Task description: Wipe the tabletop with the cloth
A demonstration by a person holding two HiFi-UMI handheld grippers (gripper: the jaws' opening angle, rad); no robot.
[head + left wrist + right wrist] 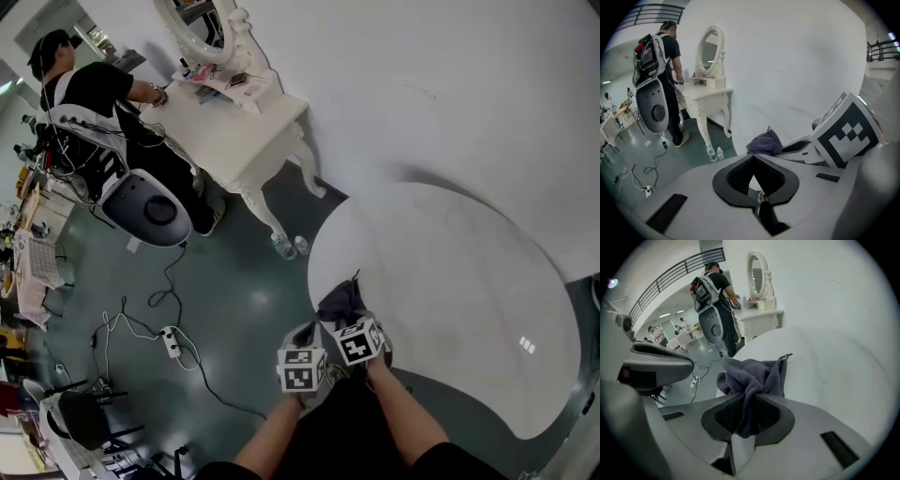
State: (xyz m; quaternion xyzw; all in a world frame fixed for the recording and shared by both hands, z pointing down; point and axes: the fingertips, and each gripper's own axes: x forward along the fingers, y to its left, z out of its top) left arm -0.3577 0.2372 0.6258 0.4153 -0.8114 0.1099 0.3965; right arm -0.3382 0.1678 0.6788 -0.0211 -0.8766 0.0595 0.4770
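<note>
**At the tabletop's near edge: cloth pinched in the right gripper, left gripper empty**

Near the left rim of the round white tabletop (459, 309), as the head view shows it, both grippers sit close together in front of the person's forearms. The right gripper (745, 414) has its jaws closed on a dark grey-purple cloth (751, 376). A fold of it runs down between the pads, and the rest is bunched up just ahead of the jaws, over the tabletop's edge. Whether the bunch presses on the surface cannot be told. The left gripper (751, 177) is just beside the right one, on its left. Its jaws are drawn together with nothing between them.

Beyond the tabletop, on the green floor, stands a white dressing table (230, 131) with an oval mirror (710, 48). A person (98, 94) in a black shirt is at it. Two water bottles (289, 247) stand on the floor by its leg. A power strip (172, 342) with trailing cables lies well apart from them.
</note>
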